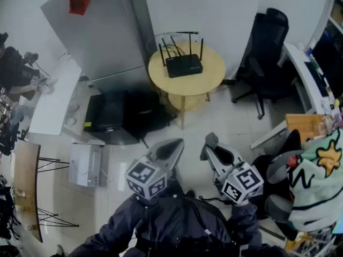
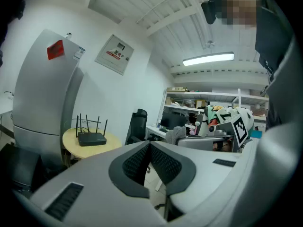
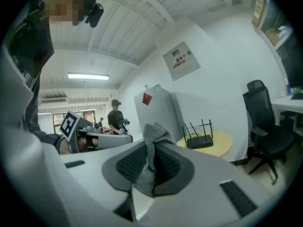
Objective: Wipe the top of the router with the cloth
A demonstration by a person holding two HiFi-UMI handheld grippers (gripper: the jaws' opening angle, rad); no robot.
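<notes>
A black router (image 1: 183, 65) with several upright antennas sits on a round wooden table (image 1: 210, 82), well ahead of both grippers. It also shows small in the left gripper view as the router (image 2: 92, 138) and in the right gripper view as the router (image 3: 200, 141). My right gripper (image 3: 151, 150) is shut on a grey cloth (image 3: 154, 132) that sticks out past the jaw tips. In the head view the right gripper (image 1: 210, 141) is held up near my chest. My left gripper (image 1: 172, 146) is beside it, and its jaws (image 2: 149, 145) are pressed together with nothing between them.
A black office chair (image 1: 268, 42) stands right of the round table. A tall grey cabinet (image 1: 102, 31) is on the left, with a black box (image 1: 115, 111) on the floor before it. A desk (image 1: 305, 79) runs along the right. A person (image 3: 116, 116) stands far off.
</notes>
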